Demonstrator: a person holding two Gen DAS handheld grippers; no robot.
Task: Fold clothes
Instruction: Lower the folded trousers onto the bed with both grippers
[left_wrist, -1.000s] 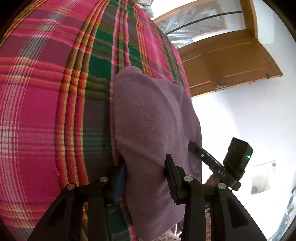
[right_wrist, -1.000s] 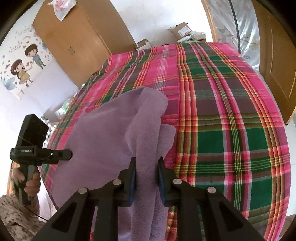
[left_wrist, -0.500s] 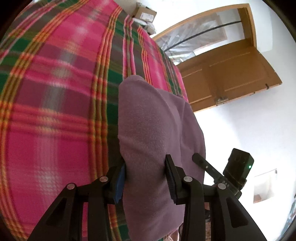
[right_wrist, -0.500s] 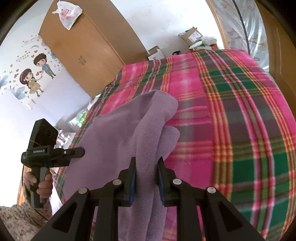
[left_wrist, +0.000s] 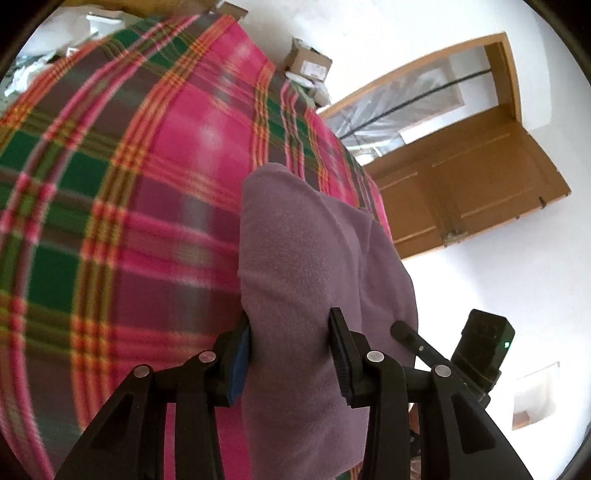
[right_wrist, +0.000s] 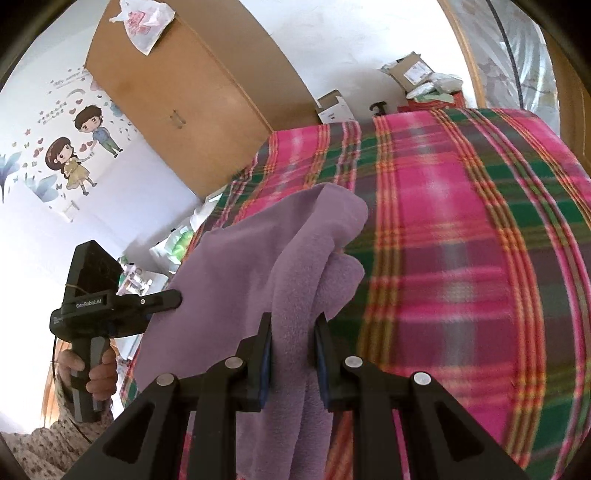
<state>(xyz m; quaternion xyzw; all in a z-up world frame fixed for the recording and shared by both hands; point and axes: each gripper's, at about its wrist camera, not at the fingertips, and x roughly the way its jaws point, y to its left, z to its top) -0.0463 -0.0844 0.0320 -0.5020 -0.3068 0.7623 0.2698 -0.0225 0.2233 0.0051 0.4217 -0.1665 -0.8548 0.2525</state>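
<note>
Both grippers hold a purple fleece (left_wrist: 310, 280) above the plaid bed (left_wrist: 129, 206). The left gripper (left_wrist: 291, 354) clamps a thick fold at lower centre of its view; the right gripper (right_wrist: 292, 354) pinches a bunched edge at lower centre of its own.

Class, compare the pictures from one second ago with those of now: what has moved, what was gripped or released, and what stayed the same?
Both cameras now see farther up the plaid bedspread to the boxes and wardrobe beyond it, so the grippers have tilted or risen, carrying the purple fleece garment with them. Nothing was taken hold of or let go. The left gripper and right gripper stay clamped on the fleece, which hangs much as before.
</note>
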